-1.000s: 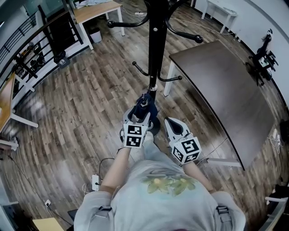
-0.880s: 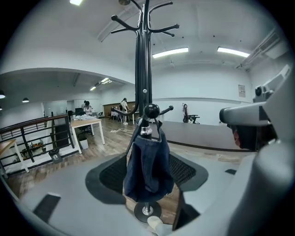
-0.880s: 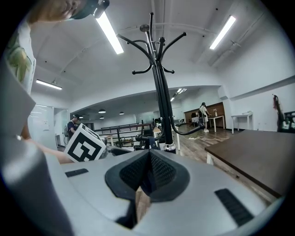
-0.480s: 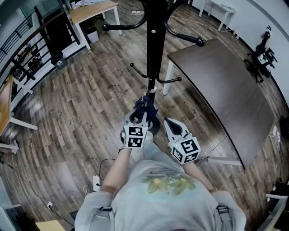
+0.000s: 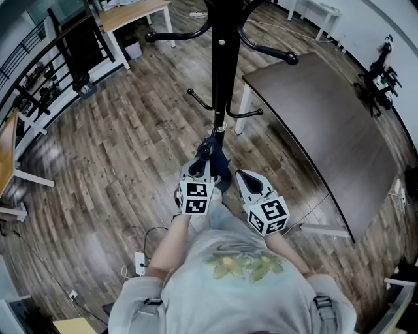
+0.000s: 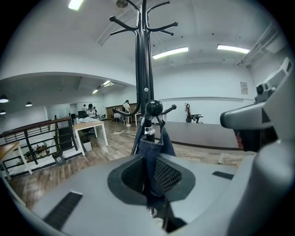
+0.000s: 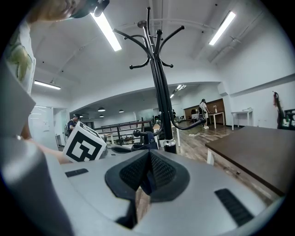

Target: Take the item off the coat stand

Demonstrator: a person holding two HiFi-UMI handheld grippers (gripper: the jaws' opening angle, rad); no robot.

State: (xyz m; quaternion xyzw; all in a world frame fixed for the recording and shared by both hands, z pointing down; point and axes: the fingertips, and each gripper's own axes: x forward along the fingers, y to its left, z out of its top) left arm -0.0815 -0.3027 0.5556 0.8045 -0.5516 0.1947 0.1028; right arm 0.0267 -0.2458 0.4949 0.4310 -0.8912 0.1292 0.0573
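Note:
A black coat stand [image 5: 225, 65] rises in front of me, its pole [image 6: 140, 69] topped with curved hooks. A dark blue cloth item [image 5: 217, 163] hangs from a low ball-tipped hook [image 6: 153, 108]. My left gripper [image 5: 206, 153] is at that item, its jaws closing with the blue cloth [image 6: 152, 156] pinched between the pads. My right gripper [image 5: 240, 175] hangs just to the right, shut, with nothing between its jaws [image 7: 146, 177]. From the right gripper view the stand [image 7: 161, 92] and the blue item [image 7: 148, 138] are ahead and to the left.
A dark brown table [image 5: 326, 124] stands right of the stand. At the far left are a light wooden table [image 5: 134, 16] and a black railing [image 5: 39, 72]. A power strip [image 5: 138, 263] lies on the wooden floor by my left side. People stand far off [image 6: 125, 106].
The left gripper's jaws have come together on the blue item at the low hook. The right gripper stays where it was.

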